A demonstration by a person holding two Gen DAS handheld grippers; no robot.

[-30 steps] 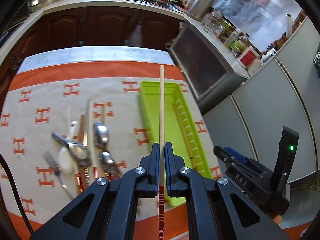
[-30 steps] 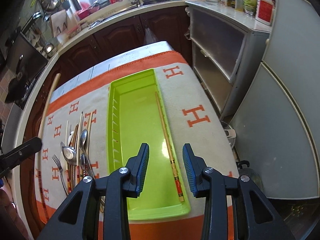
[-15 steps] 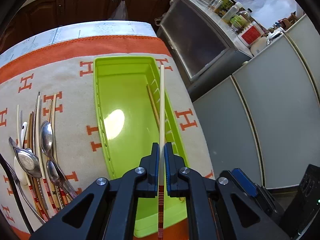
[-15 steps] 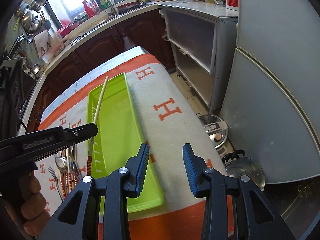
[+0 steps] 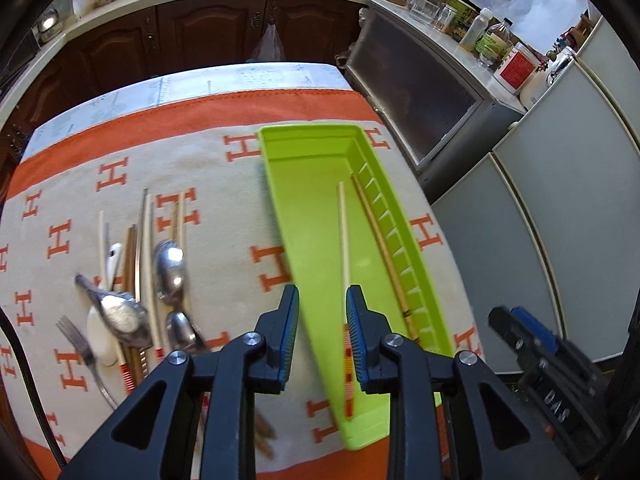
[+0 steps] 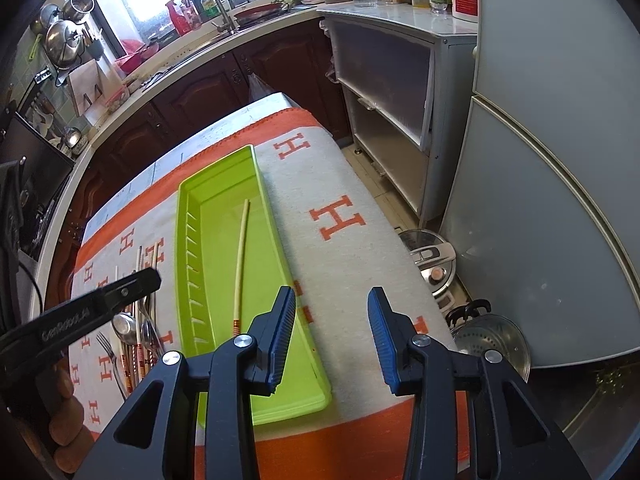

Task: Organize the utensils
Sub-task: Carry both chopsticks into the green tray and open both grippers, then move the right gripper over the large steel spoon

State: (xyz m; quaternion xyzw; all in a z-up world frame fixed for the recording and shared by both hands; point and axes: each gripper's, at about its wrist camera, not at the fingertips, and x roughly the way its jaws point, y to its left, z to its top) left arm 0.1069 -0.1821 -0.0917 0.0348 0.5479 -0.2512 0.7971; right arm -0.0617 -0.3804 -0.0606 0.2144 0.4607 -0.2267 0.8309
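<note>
A lime green utensil tray (image 5: 316,184) lies on the orange-and-cream cloth; it also shows in the right wrist view (image 6: 216,216). A pale chopstick with a red-striped end (image 5: 343,248) lies loose in the tray beside a brown chopstick (image 5: 380,248). My left gripper (image 5: 322,332) is open and empty above the tray's near end. A pile of spoons, a fork and more chopsticks (image 5: 140,292) lies left of the tray. My right gripper (image 6: 332,340) is open and empty over the cloth, right of the tray.
The table's right edge (image 6: 400,240) drops to the floor, where a pressure cooker lid (image 6: 432,260) and a colander (image 6: 488,340) lie. A fridge (image 6: 560,160) and a shelf unit (image 6: 392,92) stand to the right. Kitchen counter and cabinets (image 5: 200,28) run behind.
My left gripper has opened and let go of the pale chopstick, which now lies in the tray. The left gripper has shifted left. My right gripper has hardly moved.
</note>
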